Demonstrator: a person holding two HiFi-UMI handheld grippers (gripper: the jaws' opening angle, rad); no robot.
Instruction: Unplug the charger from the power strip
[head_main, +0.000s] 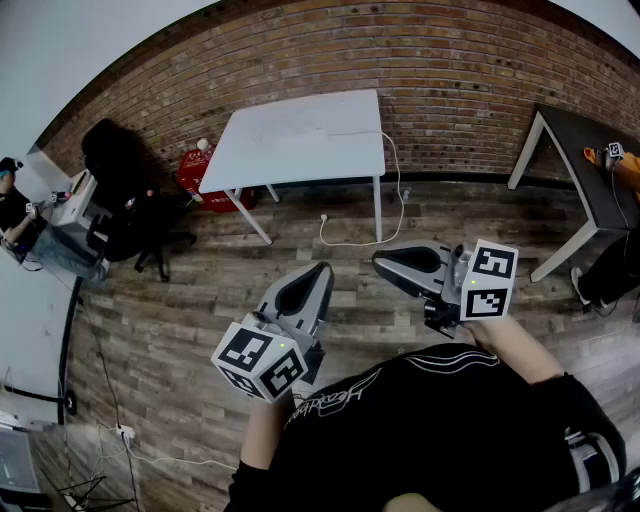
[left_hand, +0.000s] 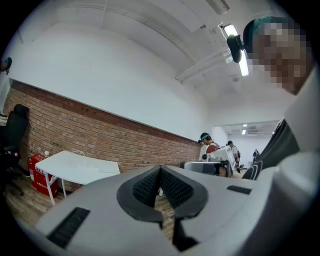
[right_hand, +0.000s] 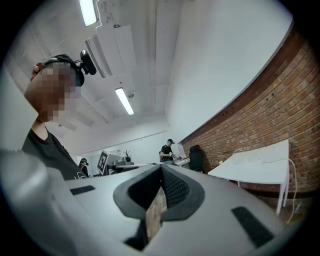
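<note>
I stand back from a white table (head_main: 300, 135) set against the brick wall. A white cable (head_main: 395, 195) drops off its right edge and loops over the floor to a plug end (head_main: 323, 217). I cannot make out a power strip or charger on the tabletop from here. My left gripper (head_main: 320, 272) and right gripper (head_main: 382, 262) are held level in front of my chest, both shut with nothing between the jaws. The left gripper view shows the shut pads (left_hand: 150, 187) and the table (left_hand: 75, 167). The right gripper view shows the shut pads (right_hand: 172, 187) and the table (right_hand: 260, 167).
Wooden floor lies between me and the table. A red crate (head_main: 205, 180) sits left of the table, beside black chairs (head_main: 125, 190). A dark table (head_main: 590, 170) stands at the right. A small white block with cables (head_main: 124, 432) lies at lower left. Other people stand further off.
</note>
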